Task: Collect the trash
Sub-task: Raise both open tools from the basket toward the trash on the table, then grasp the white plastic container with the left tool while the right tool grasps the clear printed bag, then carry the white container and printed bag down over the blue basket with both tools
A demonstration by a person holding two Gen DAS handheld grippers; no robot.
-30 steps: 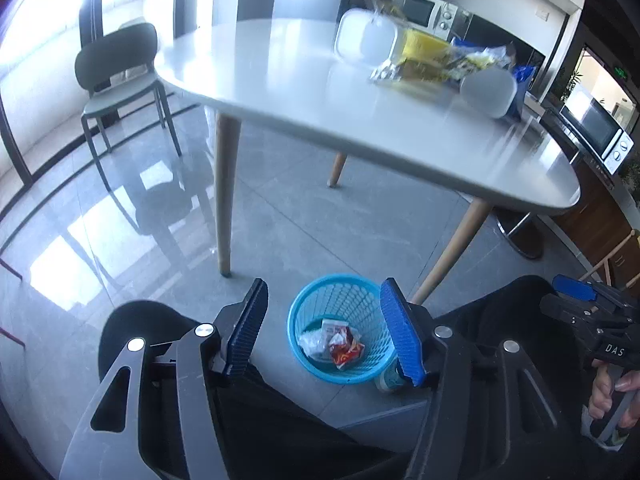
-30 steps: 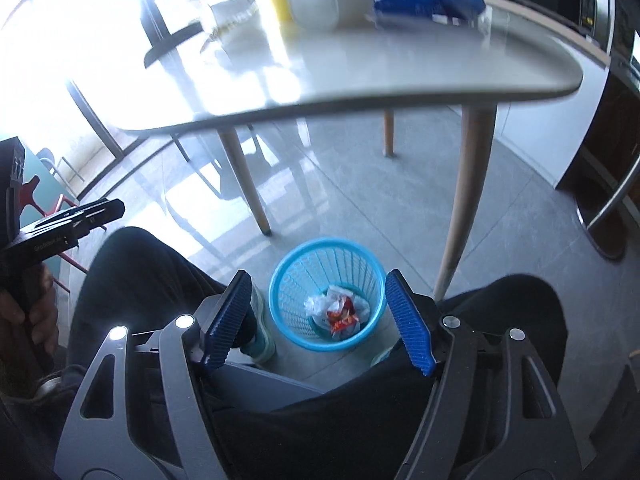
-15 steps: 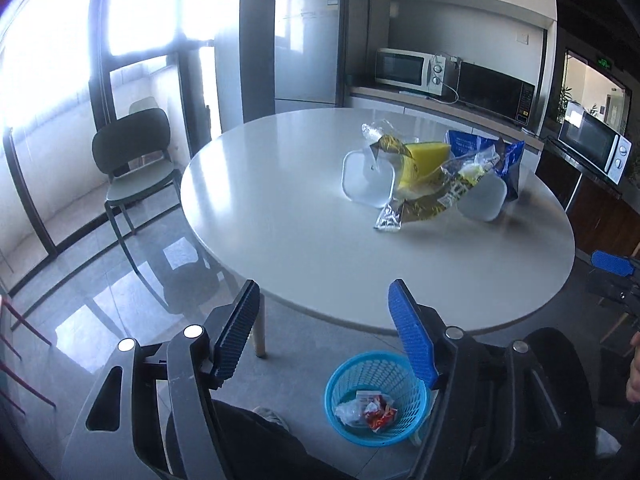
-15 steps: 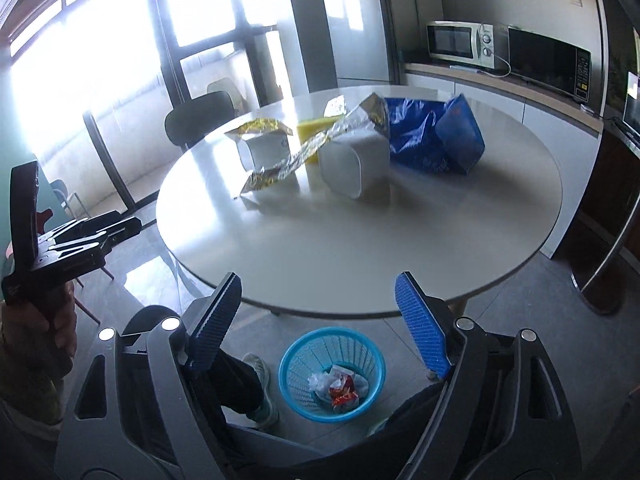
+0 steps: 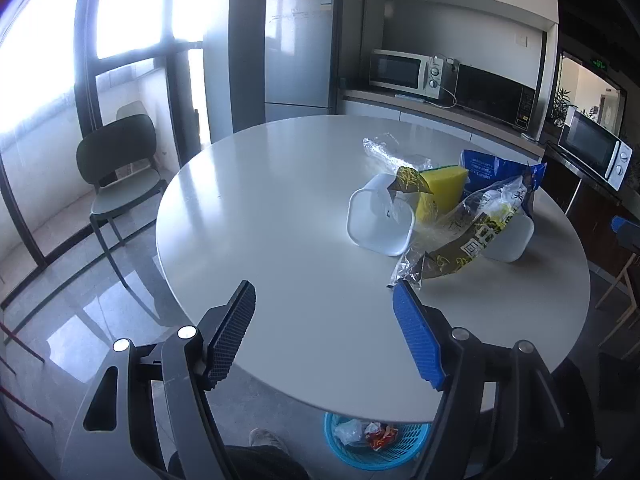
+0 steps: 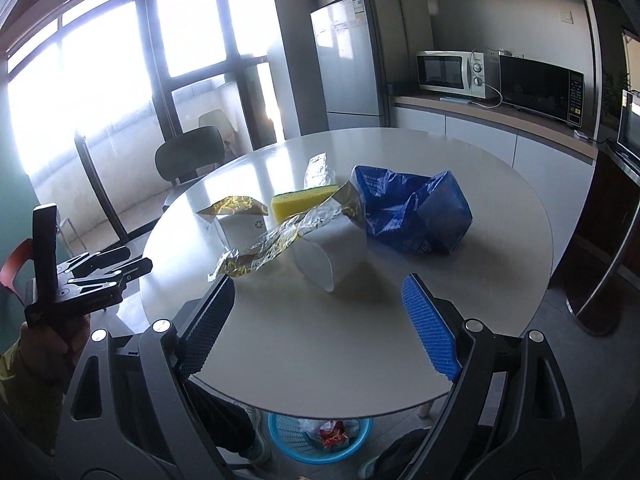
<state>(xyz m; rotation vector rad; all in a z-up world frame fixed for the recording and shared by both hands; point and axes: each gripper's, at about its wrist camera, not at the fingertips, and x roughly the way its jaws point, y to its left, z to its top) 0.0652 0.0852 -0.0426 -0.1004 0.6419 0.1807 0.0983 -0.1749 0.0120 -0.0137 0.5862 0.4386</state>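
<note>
Trash lies on the round white table [image 5: 260, 216]: two white tubs [image 5: 378, 222] on their sides, a yellow sponge [image 5: 442, 186], a clear-and-gold wrapper [image 5: 468, 236] and a blue bag [image 5: 496, 170]. In the right wrist view I see the wrapper [image 6: 280, 240], a tub [image 6: 332, 252], the sponge [image 6: 302, 202] and the blue bag [image 6: 412, 210]. A blue basket [image 5: 372, 446] holding trash stands on the floor under the table's near edge. My left gripper [image 5: 324, 300] is open and empty above the near edge. My right gripper [image 6: 318, 292] is open and empty.
A dark chair [image 5: 120, 172] stands at the table's left. A fridge [image 5: 298, 52] and microwaves [image 5: 404, 70] on a counter are behind. The person's legs and shoe [image 5: 264, 440] are by the basket. The left gripper's body [image 6: 80, 284] shows at left in the right wrist view.
Both grippers have risen from near the floor basket to above the table edge and now face the trash on the table. Both stayed open.
</note>
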